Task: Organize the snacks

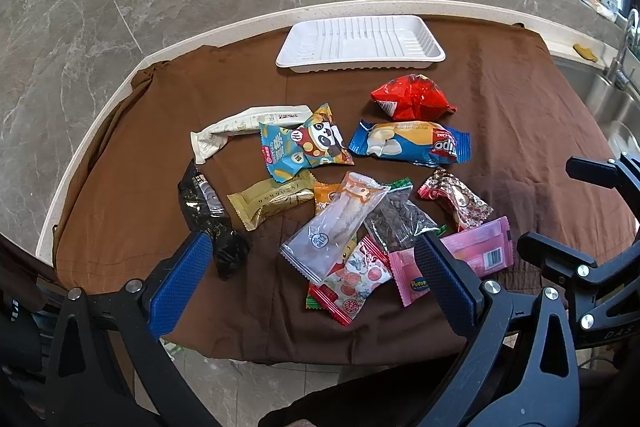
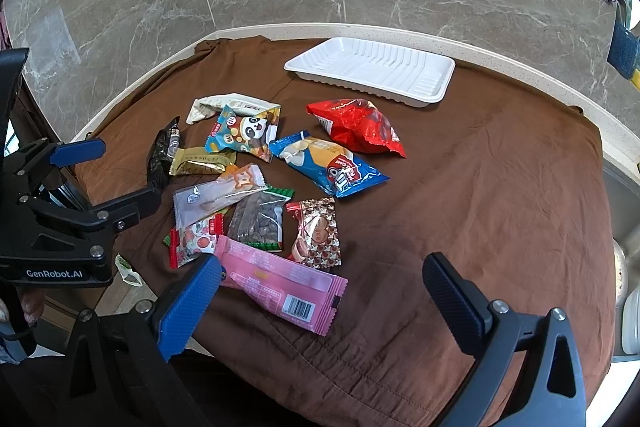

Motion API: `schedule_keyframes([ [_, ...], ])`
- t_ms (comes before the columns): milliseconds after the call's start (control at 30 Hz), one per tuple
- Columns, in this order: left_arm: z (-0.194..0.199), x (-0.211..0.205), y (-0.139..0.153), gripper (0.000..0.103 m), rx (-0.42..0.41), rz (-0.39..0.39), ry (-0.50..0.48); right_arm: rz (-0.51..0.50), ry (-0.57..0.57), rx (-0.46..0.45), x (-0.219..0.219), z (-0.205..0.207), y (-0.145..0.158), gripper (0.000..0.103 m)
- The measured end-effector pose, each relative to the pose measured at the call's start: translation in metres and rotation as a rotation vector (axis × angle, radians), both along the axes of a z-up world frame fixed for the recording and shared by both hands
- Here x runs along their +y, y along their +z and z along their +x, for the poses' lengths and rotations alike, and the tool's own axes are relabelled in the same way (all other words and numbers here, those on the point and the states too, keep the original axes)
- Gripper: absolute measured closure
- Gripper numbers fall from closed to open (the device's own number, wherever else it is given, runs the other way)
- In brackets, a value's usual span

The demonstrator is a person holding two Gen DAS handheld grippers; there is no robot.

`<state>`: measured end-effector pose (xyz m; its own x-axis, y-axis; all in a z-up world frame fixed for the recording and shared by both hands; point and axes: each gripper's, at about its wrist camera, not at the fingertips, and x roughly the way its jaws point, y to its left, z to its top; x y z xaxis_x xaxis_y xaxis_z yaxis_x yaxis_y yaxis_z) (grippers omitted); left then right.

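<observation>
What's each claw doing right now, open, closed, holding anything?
Left claw: open, holding nothing, above the snack pile.
Right claw: open, holding nothing, over the pink packet on the brown cloth.

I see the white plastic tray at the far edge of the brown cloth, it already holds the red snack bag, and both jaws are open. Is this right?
Not quite. The white plastic tray holds nothing; the red snack bag lies on the brown cloth just in front of it, as the right wrist view shows. The rest is right: the left gripper and right gripper both have open jaws.
</observation>
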<state>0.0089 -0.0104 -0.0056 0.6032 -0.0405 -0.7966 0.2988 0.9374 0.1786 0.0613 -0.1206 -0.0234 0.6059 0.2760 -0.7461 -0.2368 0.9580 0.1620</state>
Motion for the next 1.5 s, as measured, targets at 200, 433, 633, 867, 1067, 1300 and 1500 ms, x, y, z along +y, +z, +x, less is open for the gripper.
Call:
schedule_keyframes([
  [200,0.0002,0.001,-0.0001,0.0,0.001,-0.003,0.0,-0.002,0.003,-0.001,0.0036,-0.0002,0.0004,0.0],
  [433,0.0,0.0019,0.0,0.0,0.003,-0.003,-0.002,0.0,0.002,0.0,0.0036,0.0002,0.0004,0.0],
  [633,0.0005,0.0029,-0.0002,0.0,0.002,-0.002,-0.001,0.001,0.002,0.0,0.0057,-0.0006,0.0015,0.0],
  [867,0.0004,0.0039,-0.0007,0.0,0.003,-0.005,-0.001,0.003,0.002,0.001,0.005,-0.0004,0.0013,0.0],
  [1067,0.0007,0.0045,-0.0006,0.0,0.003,-0.004,-0.001,0.003,0.003,0.001,0.004,0.0001,0.0011,0.0],
  [1300,0.0007,0.0049,-0.0006,0.0,0.005,-0.007,-0.001,0.014,0.013,0.002,0.0071,-0.0022,0.0018,0.0],
  [1500,0.0019,0.0079,-0.002,0.0,0.014,-0.012,0.006,0.045,0.03,0.003,0.0096,-0.0037,0.0019,0.0],
])
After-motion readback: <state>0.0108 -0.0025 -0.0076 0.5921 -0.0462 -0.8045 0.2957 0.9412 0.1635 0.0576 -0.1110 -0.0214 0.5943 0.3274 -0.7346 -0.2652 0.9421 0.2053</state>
